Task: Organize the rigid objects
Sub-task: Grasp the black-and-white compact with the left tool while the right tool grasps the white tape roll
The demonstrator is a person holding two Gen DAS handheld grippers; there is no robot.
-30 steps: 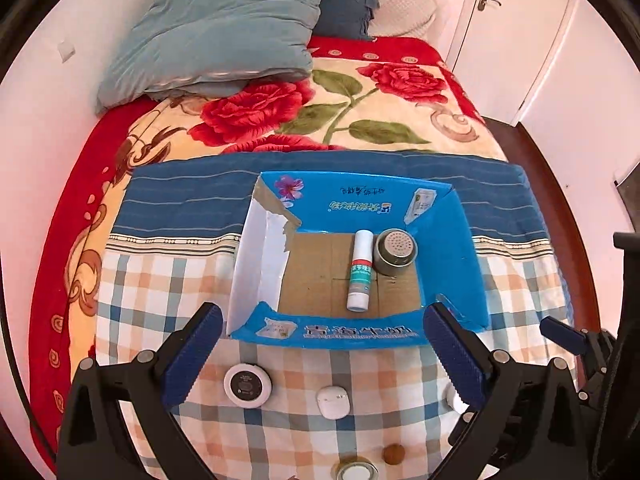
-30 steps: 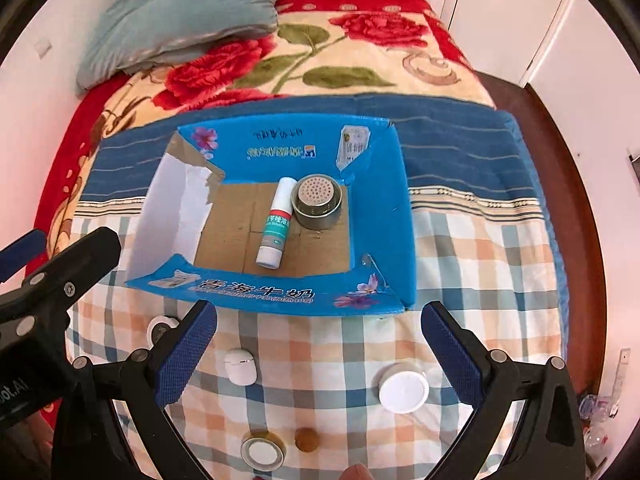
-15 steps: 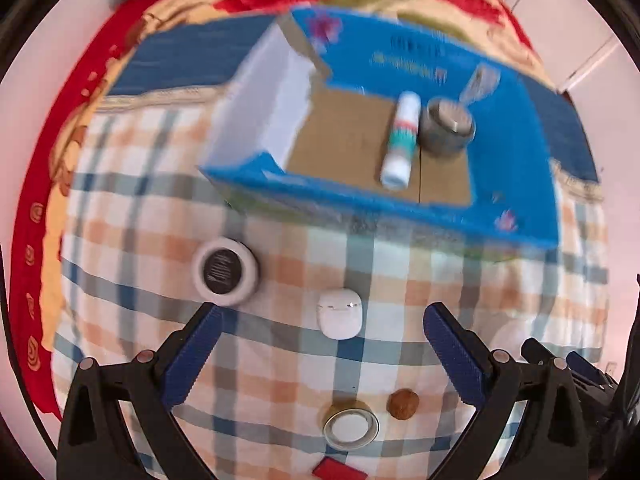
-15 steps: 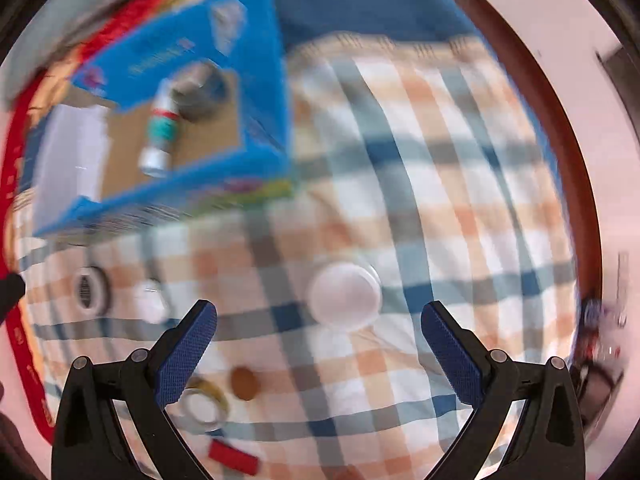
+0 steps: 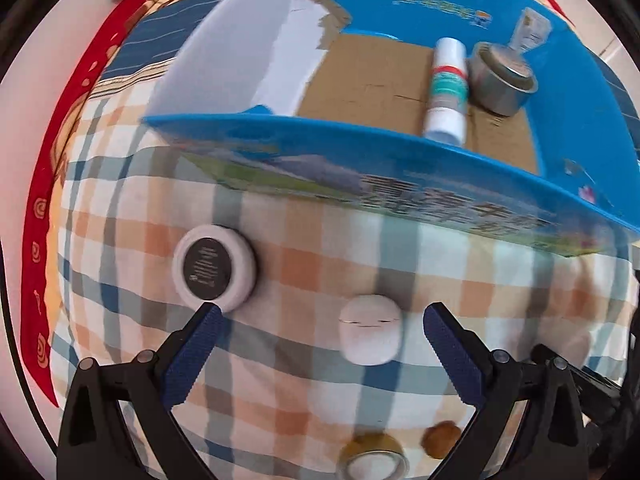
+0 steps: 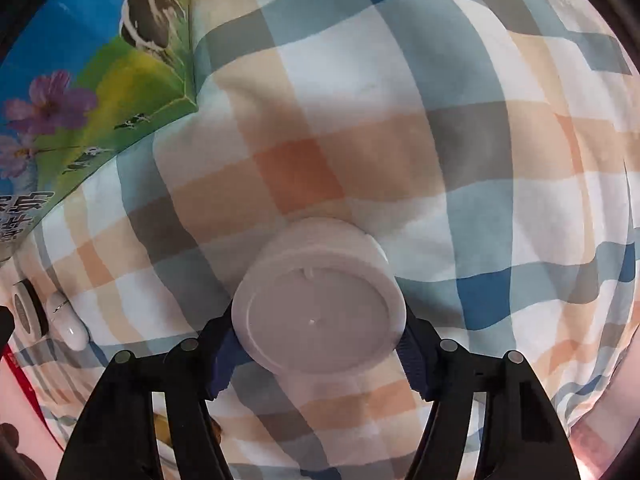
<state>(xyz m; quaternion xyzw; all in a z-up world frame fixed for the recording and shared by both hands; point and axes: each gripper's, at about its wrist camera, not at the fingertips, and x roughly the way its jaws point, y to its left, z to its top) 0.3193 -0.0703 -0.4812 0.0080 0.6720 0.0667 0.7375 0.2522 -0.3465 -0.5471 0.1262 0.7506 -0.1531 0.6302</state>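
Left wrist cam hovers low before the blue box [image 5: 400,168], facing it. Right cam sits closer to the plaid blanket [image 6: 440,120], box at upper left; both probably catch the same earbud case [image 5: 370,334].

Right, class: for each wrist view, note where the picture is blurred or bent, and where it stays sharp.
Left wrist view: the open blue cardboard box is motion-smeared along its near edge, its straight edge bowed by the fisheye; the blue-padded left gripper stays sharp. Right wrist view: the round white plastic jar is crisp, while the checked cloth bulges outward.
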